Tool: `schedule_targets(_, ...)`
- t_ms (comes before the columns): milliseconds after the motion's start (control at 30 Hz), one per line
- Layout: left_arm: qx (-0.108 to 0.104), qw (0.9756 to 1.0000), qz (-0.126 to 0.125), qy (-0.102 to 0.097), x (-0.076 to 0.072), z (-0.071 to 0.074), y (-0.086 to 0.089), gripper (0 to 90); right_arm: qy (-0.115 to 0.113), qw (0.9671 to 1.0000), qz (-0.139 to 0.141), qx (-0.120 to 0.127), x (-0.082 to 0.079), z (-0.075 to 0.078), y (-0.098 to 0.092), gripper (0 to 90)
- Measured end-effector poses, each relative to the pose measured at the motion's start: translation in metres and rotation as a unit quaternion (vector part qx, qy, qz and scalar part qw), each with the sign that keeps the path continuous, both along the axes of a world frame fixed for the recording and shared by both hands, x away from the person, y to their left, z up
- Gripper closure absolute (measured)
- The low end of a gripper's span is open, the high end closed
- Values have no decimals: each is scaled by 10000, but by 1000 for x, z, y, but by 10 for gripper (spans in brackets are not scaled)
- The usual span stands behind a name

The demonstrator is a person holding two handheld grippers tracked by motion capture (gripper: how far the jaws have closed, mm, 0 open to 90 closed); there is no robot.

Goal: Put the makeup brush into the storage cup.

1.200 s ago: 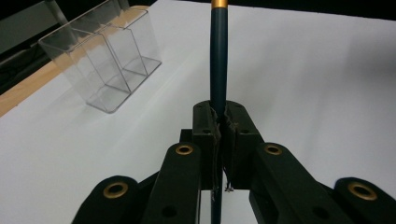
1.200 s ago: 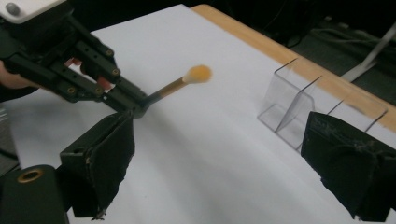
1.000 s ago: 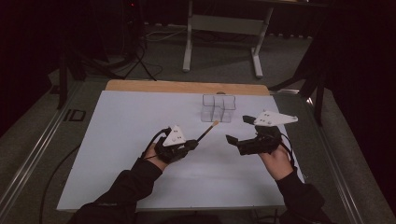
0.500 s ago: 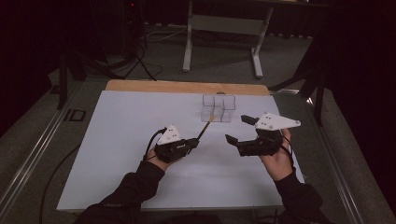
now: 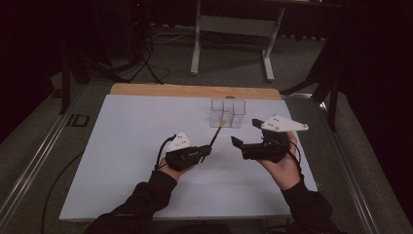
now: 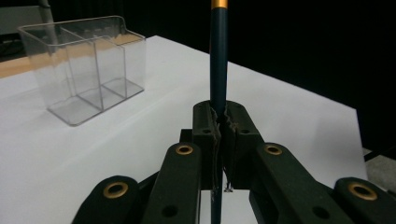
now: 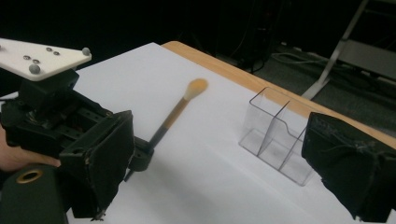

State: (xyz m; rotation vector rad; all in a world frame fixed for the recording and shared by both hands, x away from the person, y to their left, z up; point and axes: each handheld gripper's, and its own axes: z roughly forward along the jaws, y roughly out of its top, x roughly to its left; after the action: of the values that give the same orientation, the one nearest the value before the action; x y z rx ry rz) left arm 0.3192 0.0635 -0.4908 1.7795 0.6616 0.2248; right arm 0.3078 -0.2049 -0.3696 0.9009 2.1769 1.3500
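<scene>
A makeup brush (image 5: 215,135) with a dark handle, gold ferrule and tan tip is clamped in my left gripper (image 5: 204,150), which is shut on the handle. The tip points up and away toward a clear three-compartment organizer (image 5: 228,113). In the left gripper view the handle (image 6: 218,60) rises straight from the closed jaws, with the organizer (image 6: 84,65) off to the left. My right gripper (image 5: 246,132) stands open to the right of the brush. Its jaws have just been opening and nothing is between them. The right gripper view has its pads (image 7: 107,158) framing the brush (image 7: 175,114) and the organizer (image 7: 280,140).
A white sheet (image 5: 122,146) covers the table, and a strip of wooden edge (image 5: 195,90) runs along the far side. Behind the table stand a metal frame's legs (image 5: 197,44) and floor cables. Dark floor drops off on both sides.
The brush has swung to a steeper angle, its tip now closer to the organizer. The right gripper has shifted slightly left. Both hands have otherwise stayed in place.
</scene>
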Motion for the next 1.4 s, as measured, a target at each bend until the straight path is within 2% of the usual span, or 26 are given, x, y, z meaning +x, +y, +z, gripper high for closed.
schedule_targets(67,-38,10000,-7,10,0,0,-1,847,31,10000,11,-21,0,0,1,95)
schedule_targets(100,-123,9999,-8,3,0,-1,-2,847,103,9999,-45,35,-1,-1,4,142)
schedule_targets(167,-158,9999,5,6,0,-2,-4,847,180,9998,-78,75,-1,-3,8,158)
schedule_targets(333,-360,9993,39,42,1,-5,-7,847,185,9993,-268,207,-5,-3,20,235)
schedule_targets(533,-400,9991,75,81,1,-5,-9,847,465,9972,-403,433,-3,-2,32,331)
schedule_targets(600,-430,9990,67,82,0,-4,-10,847,516,9960,-561,458,-3,-4,35,369)
schedule_targets(833,-463,9989,76,91,-2,-5,-10,847,772,9910,-979,483,0,-13,44,474)
schedule_targets(933,-499,9987,92,108,-2,-5,-11,847,858,9876,-1200,531,2,-16,47,503)
schedule_targets(1033,-464,9988,103,96,-3,-4,-12,847,1043,9828,-1390,625,4,-18,50,530)
schedule_targets(1133,-437,9990,75,84,-4,-4,-14,847,1257,9799,-1358,743,6,-21,53,547)
schedule_targets(1200,-433,9990,33,71,-5,-4,-15,847,1306,9791,-1360,766,7,-22,54,570)
schedule_targets(1300,-416,9991,23,61,-6,-4,-16,847,1438,9760,-1378,887,9,-24,55,629)
schedule_targets(1333,-416,9991,23,61,-6,-4,-16,847,1438,9760,-1378,887,9,-24,55,629)
schedule_targets(1400,-400,9992,30,82,-6,-4,-17,846,1535,9739,-1373,951,11,-24,56,687)
